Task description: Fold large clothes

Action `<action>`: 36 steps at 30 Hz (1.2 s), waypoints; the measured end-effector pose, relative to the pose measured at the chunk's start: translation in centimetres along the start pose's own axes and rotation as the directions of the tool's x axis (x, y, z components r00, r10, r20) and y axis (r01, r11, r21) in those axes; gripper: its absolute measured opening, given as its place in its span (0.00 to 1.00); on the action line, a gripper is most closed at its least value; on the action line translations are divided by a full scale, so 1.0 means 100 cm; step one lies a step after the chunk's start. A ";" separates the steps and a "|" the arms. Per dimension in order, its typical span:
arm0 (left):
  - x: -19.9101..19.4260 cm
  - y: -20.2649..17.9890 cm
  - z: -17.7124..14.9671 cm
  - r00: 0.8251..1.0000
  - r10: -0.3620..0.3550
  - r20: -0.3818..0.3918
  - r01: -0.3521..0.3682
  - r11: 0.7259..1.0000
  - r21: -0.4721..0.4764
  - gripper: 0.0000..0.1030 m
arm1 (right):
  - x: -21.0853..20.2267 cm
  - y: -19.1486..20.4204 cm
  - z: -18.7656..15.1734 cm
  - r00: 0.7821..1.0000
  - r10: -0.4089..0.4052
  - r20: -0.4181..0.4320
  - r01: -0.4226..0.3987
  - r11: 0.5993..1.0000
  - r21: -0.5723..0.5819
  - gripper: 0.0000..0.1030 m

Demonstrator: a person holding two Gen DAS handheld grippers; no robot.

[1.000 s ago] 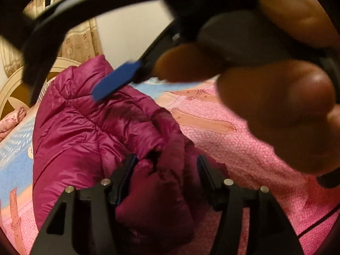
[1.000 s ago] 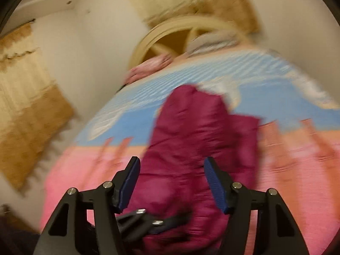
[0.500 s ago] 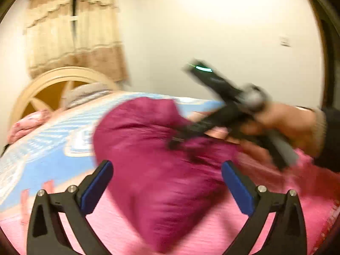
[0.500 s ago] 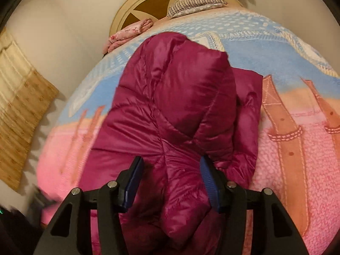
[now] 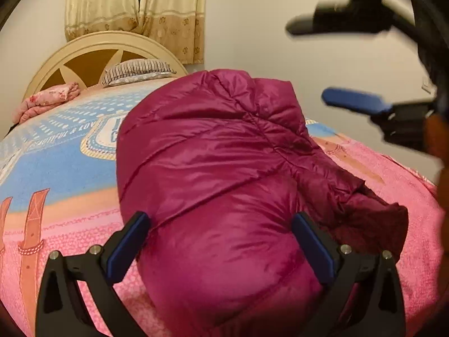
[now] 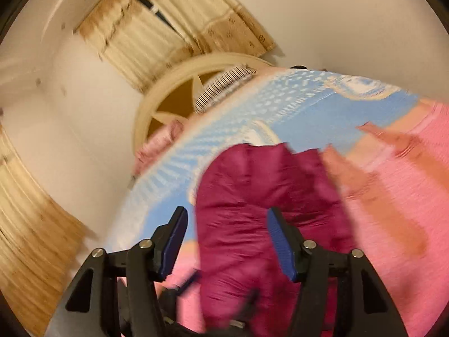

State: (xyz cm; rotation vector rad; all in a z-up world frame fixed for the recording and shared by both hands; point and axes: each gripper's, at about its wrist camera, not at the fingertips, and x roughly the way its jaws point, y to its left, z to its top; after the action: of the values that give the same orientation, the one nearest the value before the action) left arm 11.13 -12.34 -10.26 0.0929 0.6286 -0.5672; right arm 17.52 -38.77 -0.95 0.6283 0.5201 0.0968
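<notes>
A magenta puffer jacket (image 5: 213, 174) lies folded into a thick bundle on the bed, with a dark sleeve end sticking out at its right. My left gripper (image 5: 219, 219) hovers over the near end of the bundle with its jaws spread wide; the pads press on nothing. My right gripper (image 5: 311, 61) hangs in the air at the upper right of the left wrist view, a hand behind it. Its jaws are opening and hold nothing. The blurred, tilted right wrist view shows the right gripper (image 6: 227, 213) above the jacket (image 6: 252, 210).
The bed has a pink and blue patterned blanket (image 5: 70, 168). At its far end are a cream arched headboard (image 5: 92, 47), a striped pillow (image 5: 137, 70) and a folded pink cloth (image 5: 47, 101). Curtains (image 5: 134, 8) hang behind, and a plain wall is to the right.
My left gripper let go of the jacket fold, opened wide and drew back from the bundle. The right gripper left the jacket and rose to the upper right; its view swung and tilted.
</notes>
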 end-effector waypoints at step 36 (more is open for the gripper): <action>0.184 -0.050 0.095 0.970 0.168 -0.175 -0.146 0.980 0.131 1.00 | 0.049 -0.130 -0.041 0.922 -0.386 -0.012 0.386 0.919 0.083 0.78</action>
State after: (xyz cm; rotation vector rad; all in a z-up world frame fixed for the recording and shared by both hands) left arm 25.70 -27.64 -12.79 0.3070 0.7618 -0.4438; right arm 18.85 -45.86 -13.49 0.5969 0.6378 -0.3025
